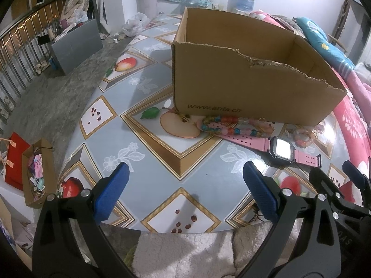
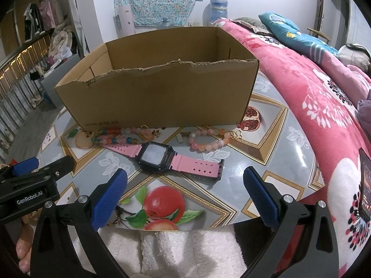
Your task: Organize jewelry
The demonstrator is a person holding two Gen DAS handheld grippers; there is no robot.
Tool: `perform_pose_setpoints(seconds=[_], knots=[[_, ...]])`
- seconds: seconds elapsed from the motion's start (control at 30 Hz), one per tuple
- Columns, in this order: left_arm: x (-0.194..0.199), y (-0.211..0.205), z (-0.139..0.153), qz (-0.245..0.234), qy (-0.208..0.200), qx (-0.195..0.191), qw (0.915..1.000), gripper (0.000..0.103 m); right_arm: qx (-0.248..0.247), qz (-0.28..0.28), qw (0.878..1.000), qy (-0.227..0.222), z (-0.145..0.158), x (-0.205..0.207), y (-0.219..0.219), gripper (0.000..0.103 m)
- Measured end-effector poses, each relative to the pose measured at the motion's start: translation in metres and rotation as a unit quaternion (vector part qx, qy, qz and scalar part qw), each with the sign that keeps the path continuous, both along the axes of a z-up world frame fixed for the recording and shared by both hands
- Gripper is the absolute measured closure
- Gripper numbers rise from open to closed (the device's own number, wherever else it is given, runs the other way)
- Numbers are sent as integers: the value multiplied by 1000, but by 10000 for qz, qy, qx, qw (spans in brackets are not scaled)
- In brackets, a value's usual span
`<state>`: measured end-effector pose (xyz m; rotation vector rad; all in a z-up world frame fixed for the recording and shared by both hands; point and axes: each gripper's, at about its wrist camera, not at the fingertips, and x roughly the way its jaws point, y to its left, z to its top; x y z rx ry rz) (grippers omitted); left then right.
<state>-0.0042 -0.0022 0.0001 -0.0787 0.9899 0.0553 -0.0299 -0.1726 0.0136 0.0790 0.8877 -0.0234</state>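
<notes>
The worktop fills the middle of both views. It has a grey cloth with pictures of apples and flowers. A bed with a pink flowered blanket runs down the right side of the right wrist view.

A big brown cardboard box stands on the worktop, in the upper middle of the frame. Its top is open and its near edge is torn. What is inside the box cannot be seen.

The jewelry lies in a row just in front of the box. A pink watch with a dark square face lies flat in the middle of the right wrist view. One end of its strap goes under a colourful bead bracelet to the left. That bracelet is right against the box. A pink and orange bead bracelet lies to the right of the watch.

The left hand-held gripper is at the bottom of the left wrist view. Its blue fingers are wide apart and hold nothing. The right hand-held gripper is at the bottom of its view, near the watch. It is wide open too, with nothing in it.
</notes>
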Motion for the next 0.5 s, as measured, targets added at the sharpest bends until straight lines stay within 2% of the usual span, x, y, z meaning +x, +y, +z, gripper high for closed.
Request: perform_pose_setpoints(seconds=[0.5], knots=[[-1, 0, 2, -3, -2, 10, 10000, 8, -46, 13, 10000, -29, 5, 0, 1, 5]])
